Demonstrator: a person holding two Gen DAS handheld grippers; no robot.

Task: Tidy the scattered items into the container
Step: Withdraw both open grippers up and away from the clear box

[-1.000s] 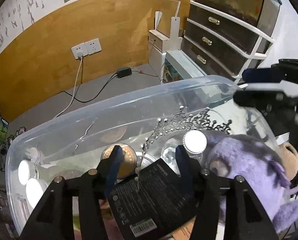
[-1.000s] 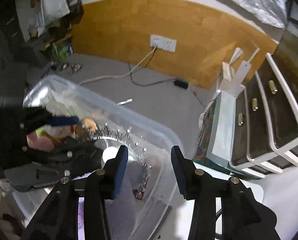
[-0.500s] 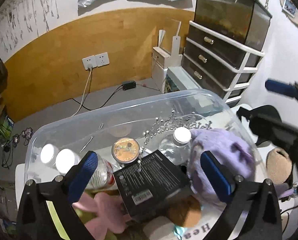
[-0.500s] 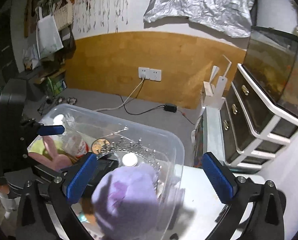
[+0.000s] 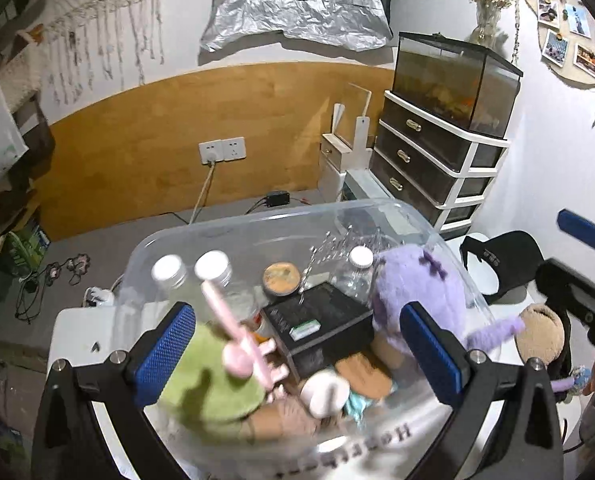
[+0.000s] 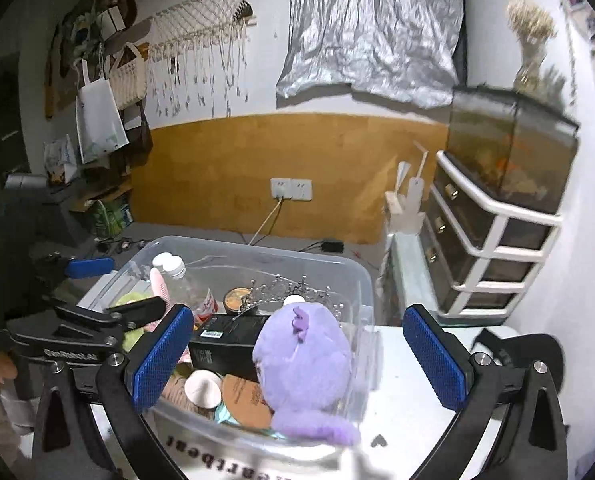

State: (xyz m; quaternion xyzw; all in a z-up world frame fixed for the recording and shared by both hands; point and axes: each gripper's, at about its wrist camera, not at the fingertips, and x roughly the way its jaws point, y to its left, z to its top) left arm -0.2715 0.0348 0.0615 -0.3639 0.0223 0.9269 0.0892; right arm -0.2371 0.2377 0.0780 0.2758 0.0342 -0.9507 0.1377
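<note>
Left wrist view: left gripper (image 5: 297,344) wide open, empty, above clear container (image 5: 257,228)
Right wrist view: right gripper (image 6: 297,352) wide open, empty, over container's near right corner
Container: on white table (image 6: 409,412), crammed full
Purple plush (image 5: 417,300): inside container, right side, sticking up past rim
Black box (image 5: 317,320): container centre, just left of plush
Bottles (image 5: 193,276): two white caps, container's far left
Tiara (image 6: 289,288): behind black box
Brown plush (image 5: 539,332): on table, outside container, to its right
</note>
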